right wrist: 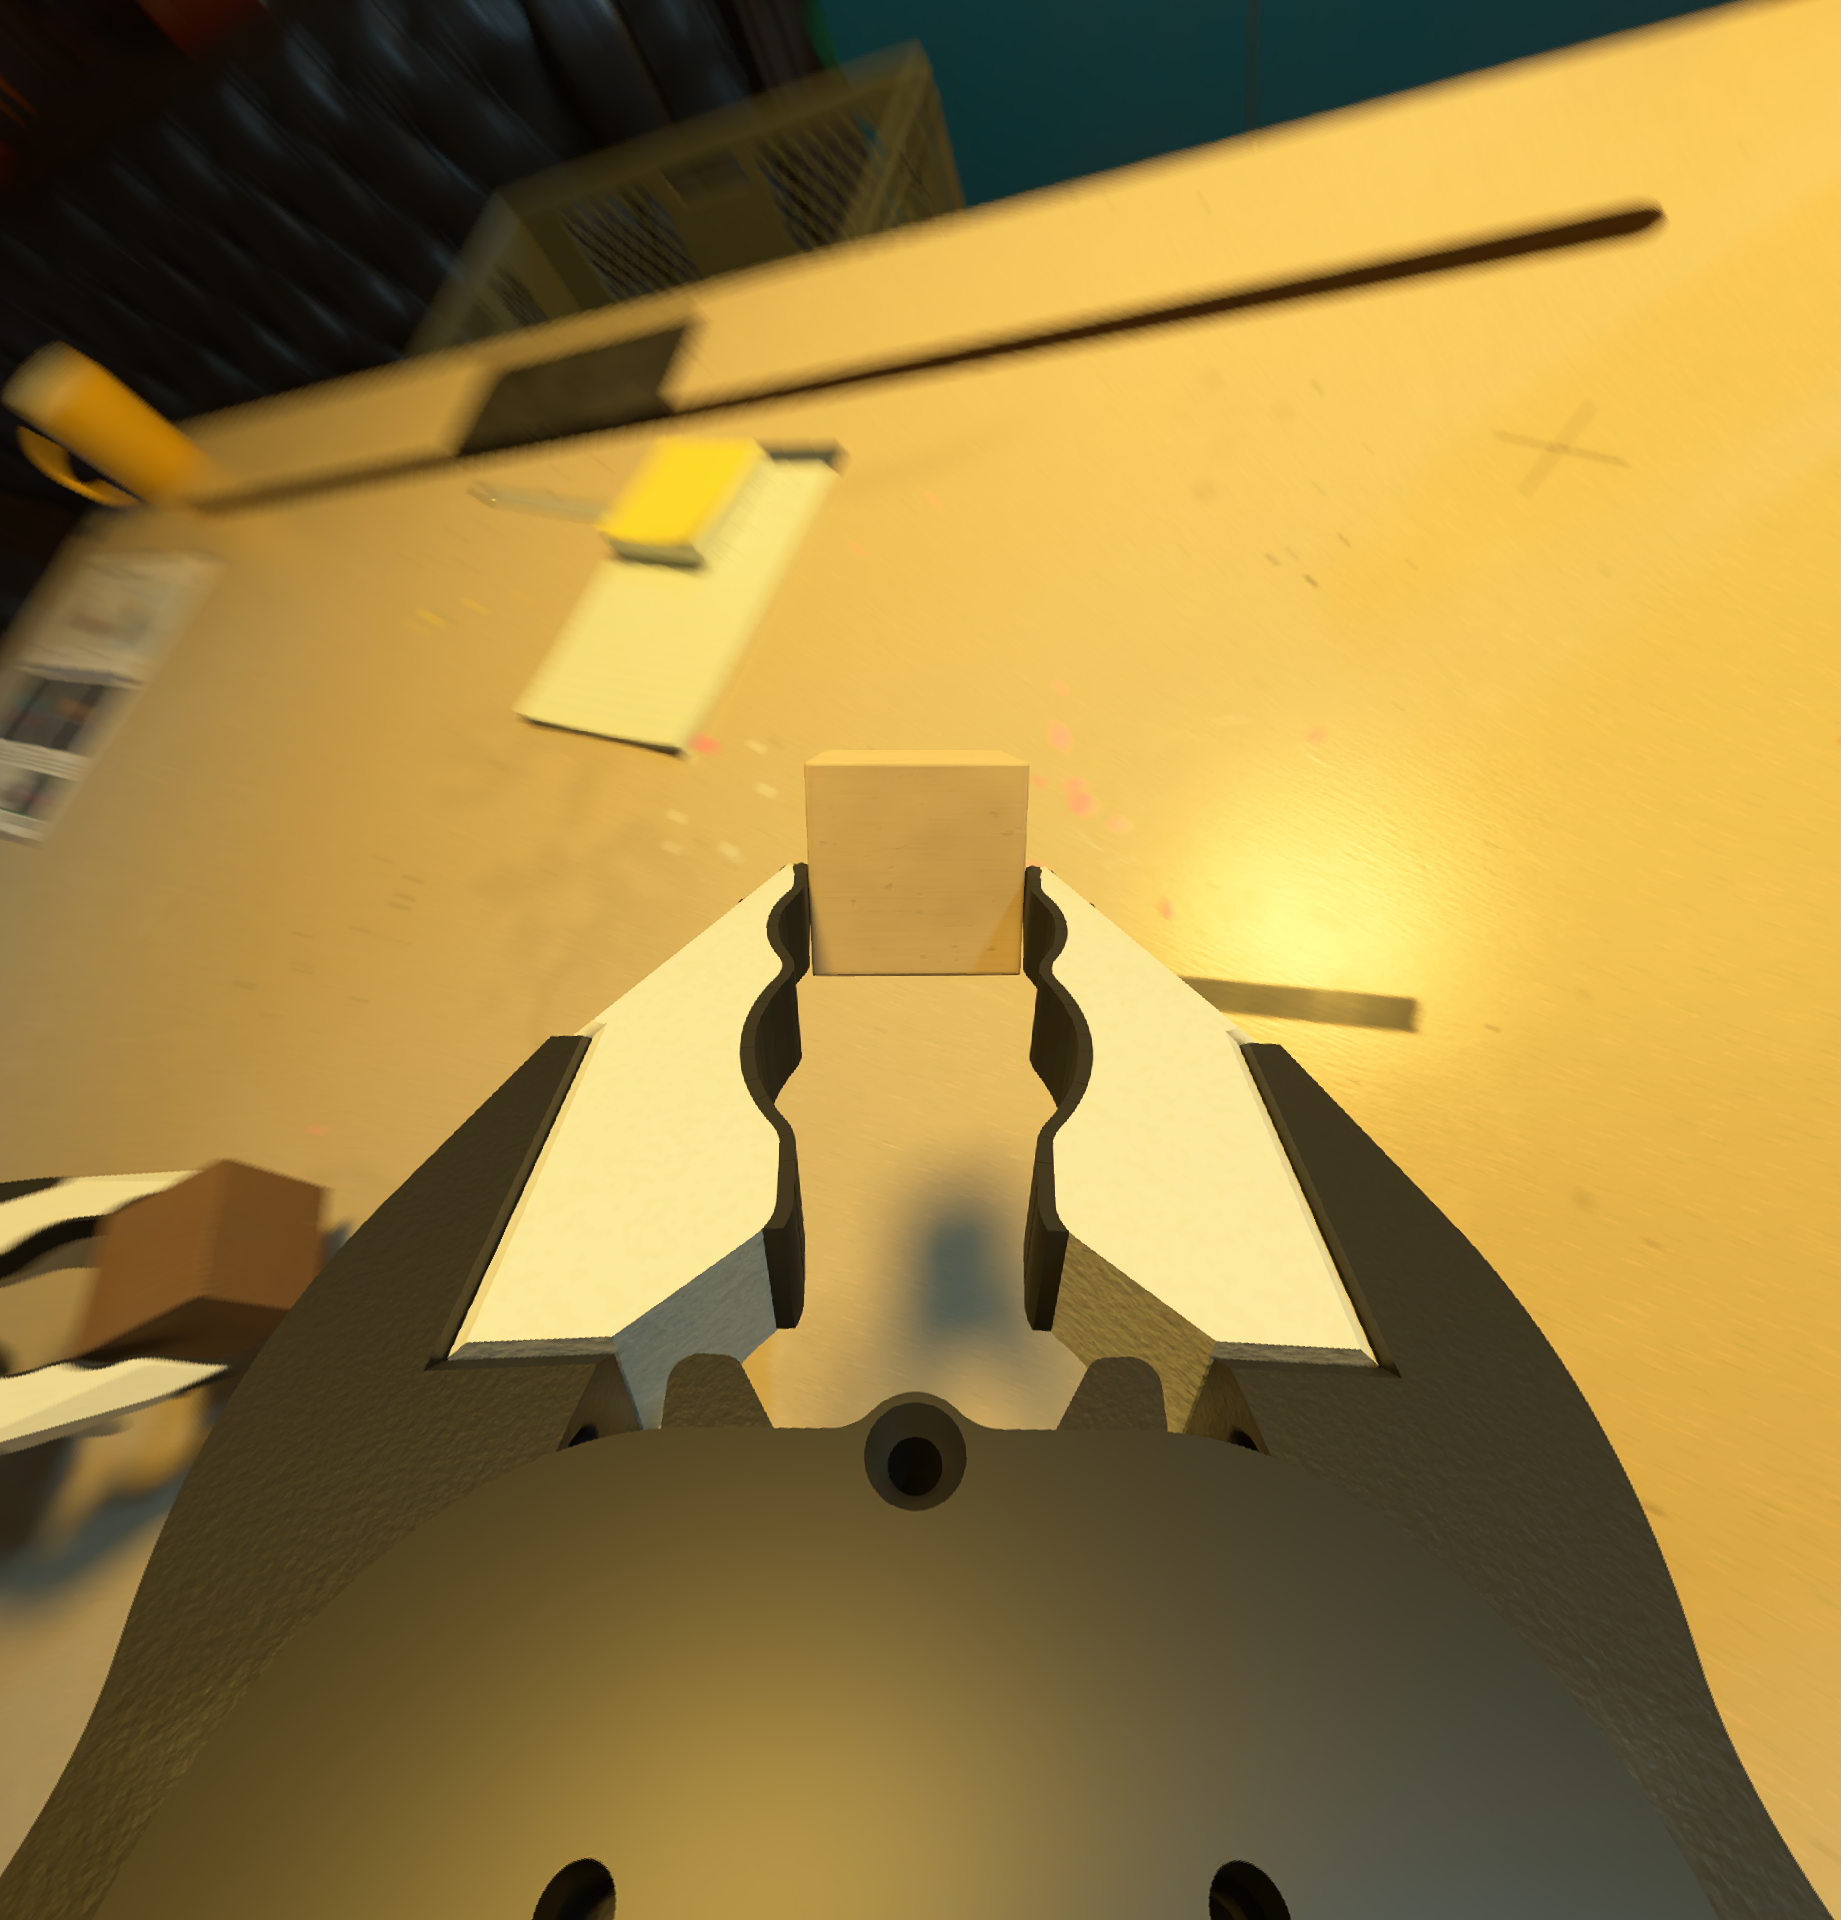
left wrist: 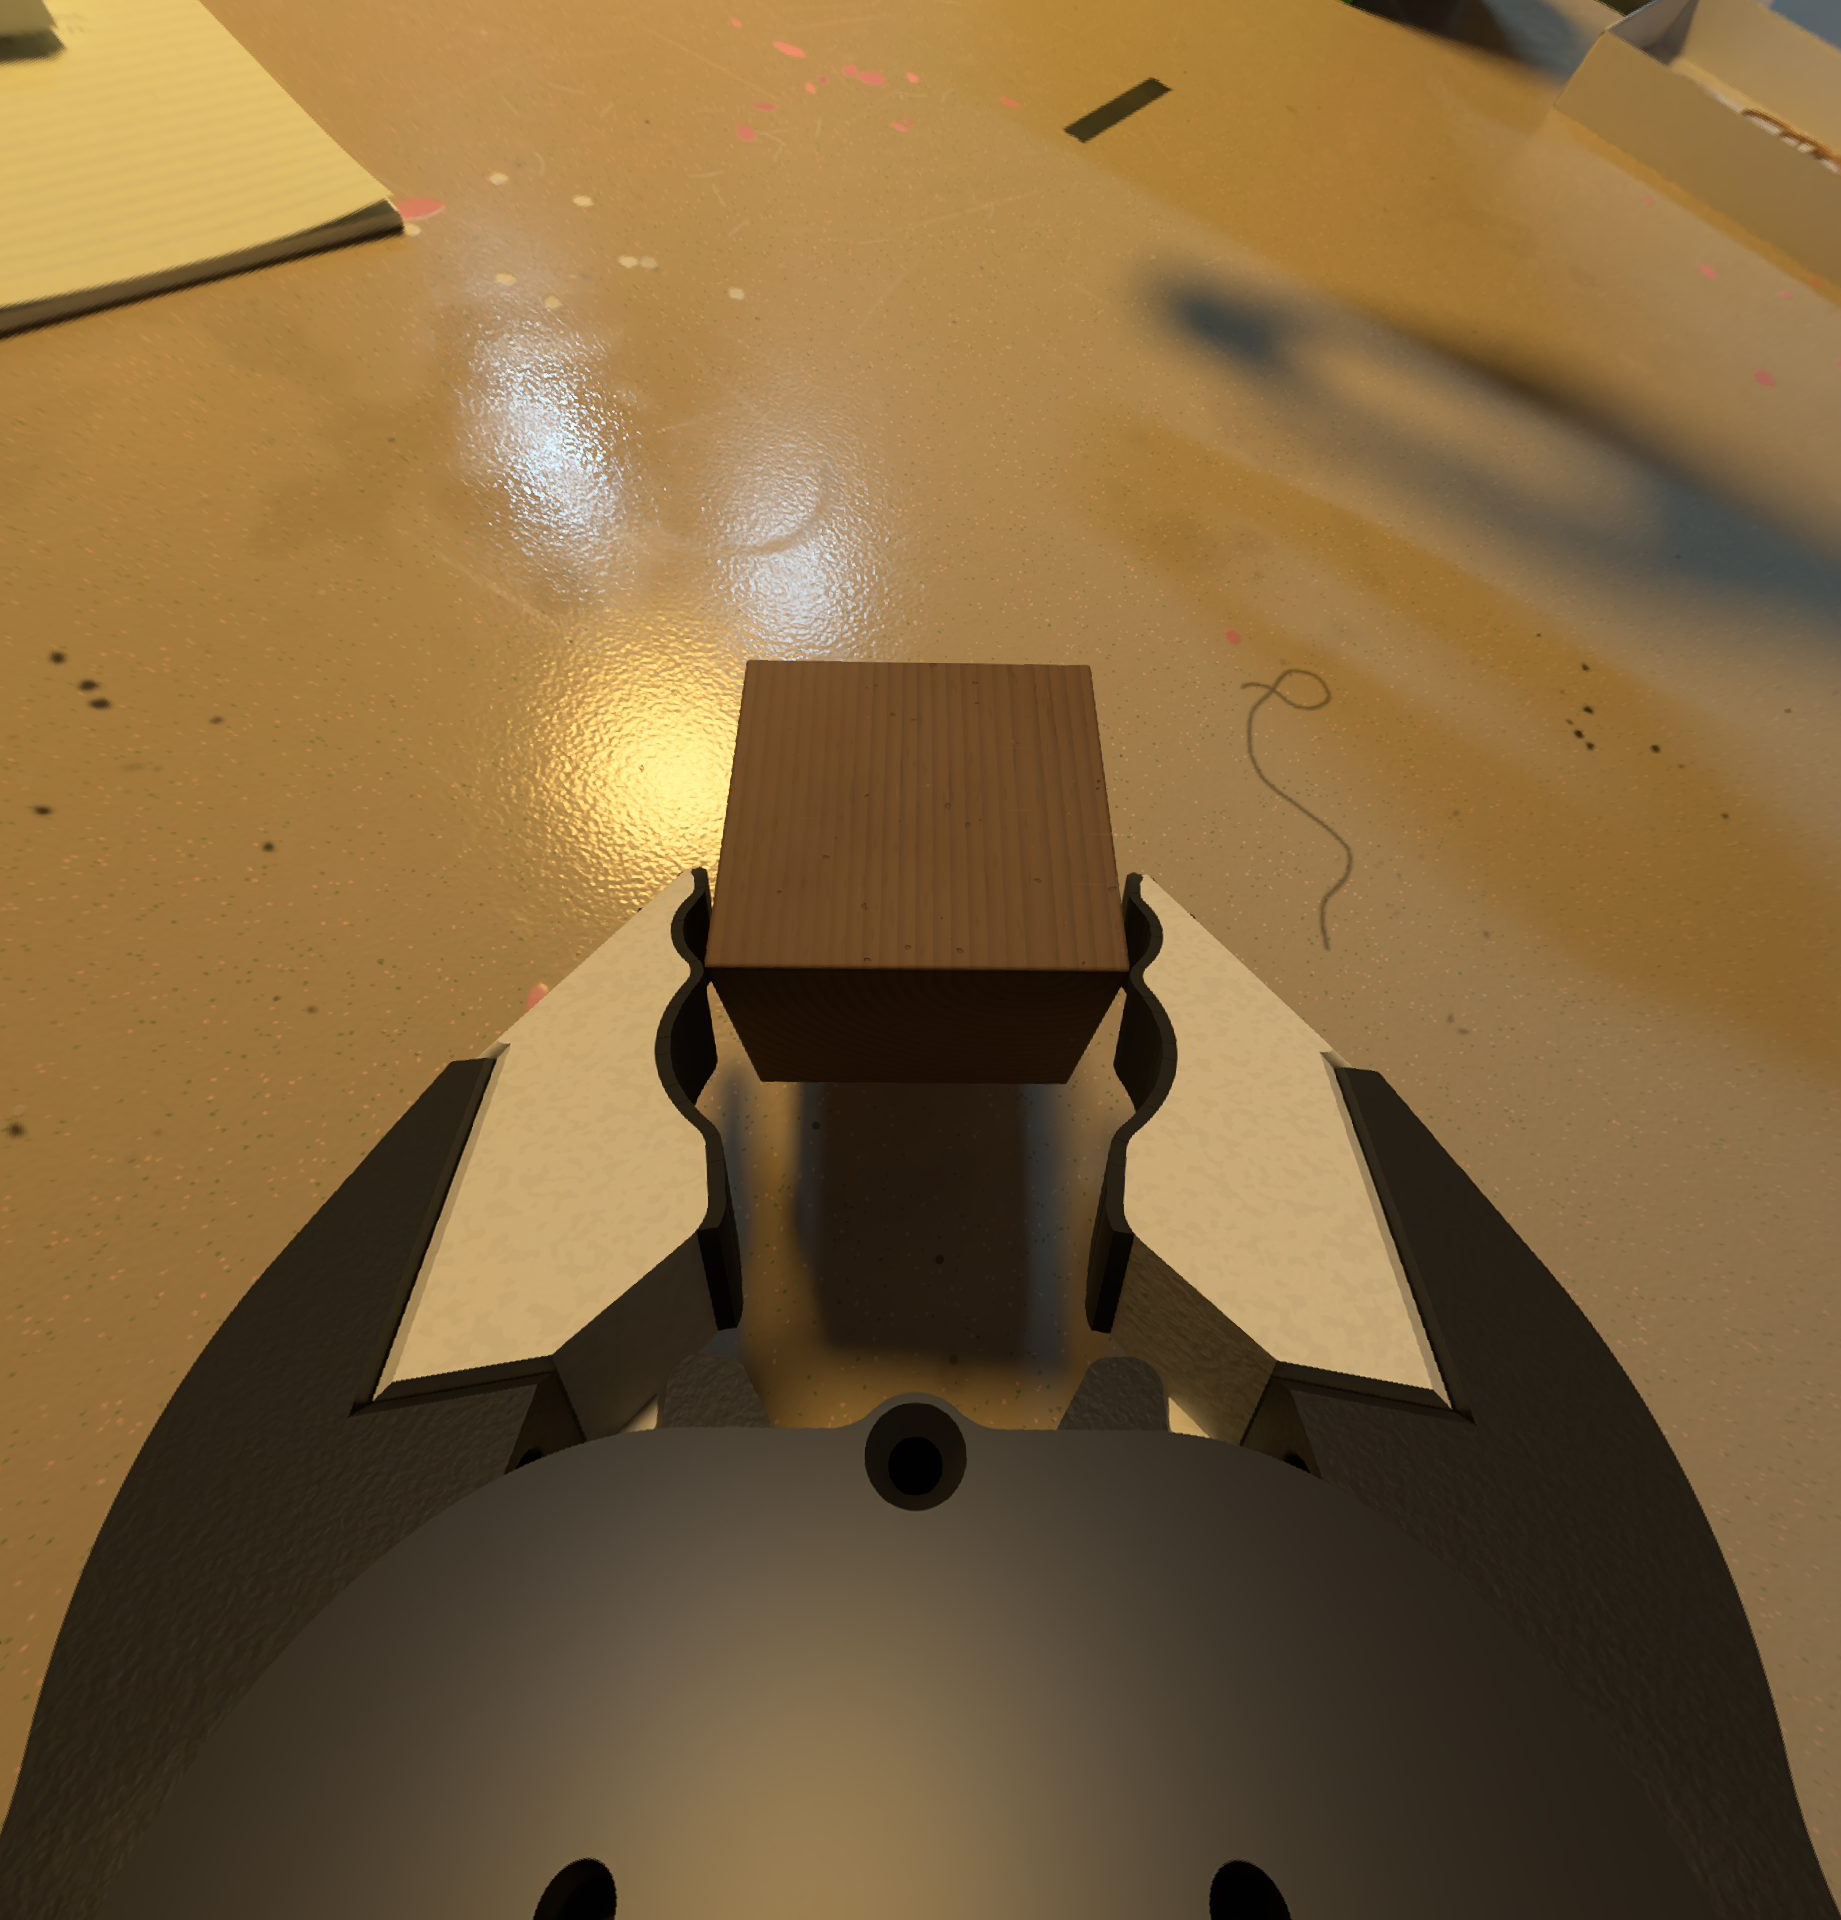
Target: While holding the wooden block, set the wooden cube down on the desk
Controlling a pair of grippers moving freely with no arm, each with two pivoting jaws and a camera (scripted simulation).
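Observation:
My left gripper is shut on a brown wooden block and holds it a little above the tan desk; the block's shadow lies beneath it. My right gripper is shut on a smaller pale wooden cube, held at the fingertips above the desk. In the right wrist view the left gripper with the brown block shows blurred at the lower left.
A lined notepad lies at the far left, and shows in the right wrist view with a yellow pad on it. A dark strip lies on the desk. A low box stands far right. Papers lie at the desk's left edge.

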